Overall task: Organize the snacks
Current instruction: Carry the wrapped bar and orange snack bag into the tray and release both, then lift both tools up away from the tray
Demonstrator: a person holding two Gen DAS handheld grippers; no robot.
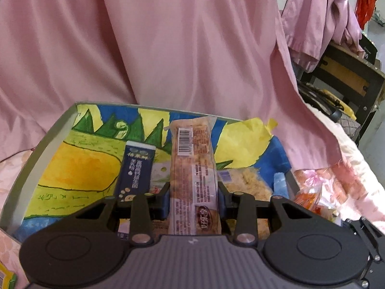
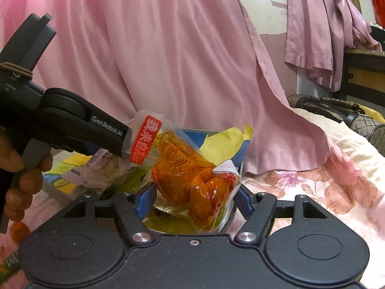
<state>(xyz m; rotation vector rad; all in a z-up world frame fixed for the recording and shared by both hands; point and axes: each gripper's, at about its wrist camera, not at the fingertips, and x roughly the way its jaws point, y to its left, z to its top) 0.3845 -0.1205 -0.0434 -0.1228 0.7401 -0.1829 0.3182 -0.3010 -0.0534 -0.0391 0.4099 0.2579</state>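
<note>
My left gripper [image 1: 193,192] is shut on a long tan snack bar packet [image 1: 192,168] with a barcode, held over the painted box [image 1: 79,159]. Inside the box lie a dark blue carton [image 1: 136,171] and a bag of pale floss snack [image 1: 245,183]. My right gripper [image 2: 192,192] is shut on a clear bag of orange snacks [image 2: 190,175] with a red label [image 2: 144,139], above the box's right corner. The left gripper's body [image 2: 72,122] shows at the left of the right wrist view, with a hand [image 2: 21,173] on its handle.
A pink curtain [image 1: 168,43] hangs right behind the box. The box sits on a floral pink cloth [image 2: 324,183]. A quilted handbag [image 2: 361,120] and a wooden shelf [image 1: 346,72] stand at the right. A green-yellow packet edge [image 1: 7,277] lies at the lower left.
</note>
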